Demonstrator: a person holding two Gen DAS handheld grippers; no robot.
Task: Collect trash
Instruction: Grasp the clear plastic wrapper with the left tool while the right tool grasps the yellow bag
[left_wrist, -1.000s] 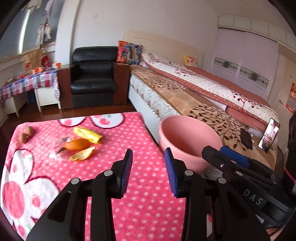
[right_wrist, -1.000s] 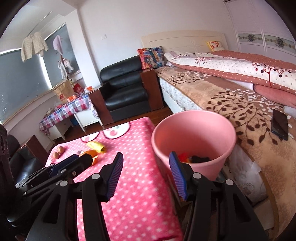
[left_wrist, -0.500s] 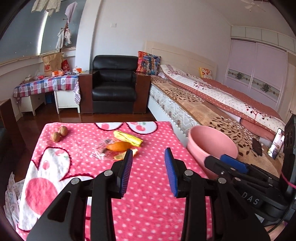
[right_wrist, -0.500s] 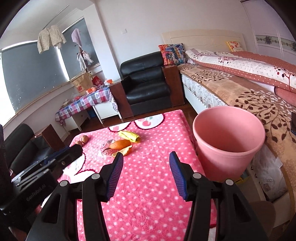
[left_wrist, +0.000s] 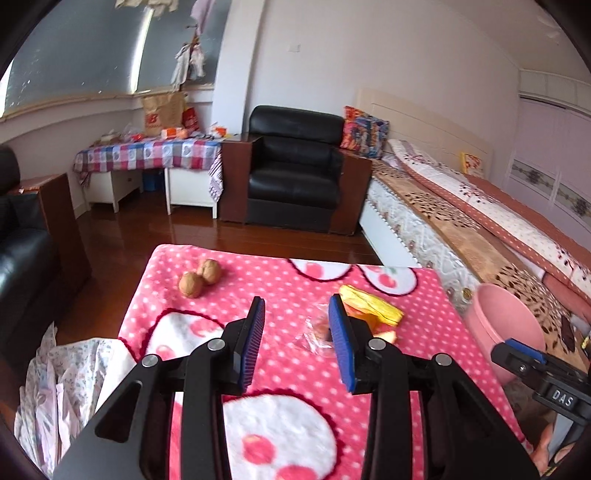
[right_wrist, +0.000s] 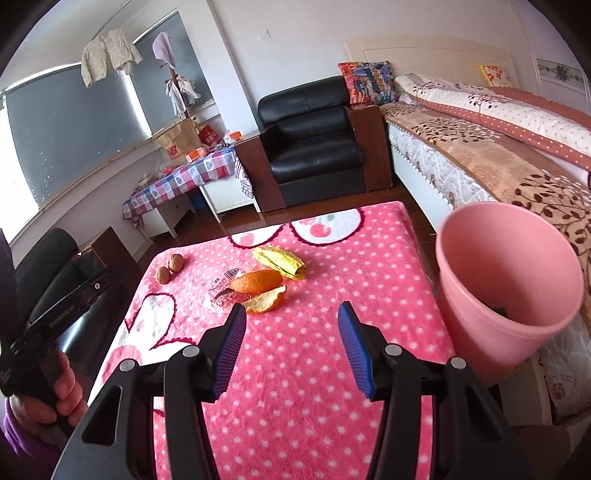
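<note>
Orange peel (right_wrist: 258, 282), yellow wrapper (right_wrist: 280, 263), clear film (right_wrist: 221, 293): heaped mid-blanket (right_wrist: 314, 350), uncollected. Pink bin (right_wrist: 506, 280) stationed beside for drops. Left gripper (left_wrist: 297, 341), right gripper (right_wrist: 291, 347): jaws parted, nothing held.

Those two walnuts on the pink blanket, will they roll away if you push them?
Probably a little. The walnuts look round and hard, so a nudge could set them rolling. The fuzzy pink blanket would likely slow them quickly. They sit near the blanket's edge, so a hard push might send them off.
</note>
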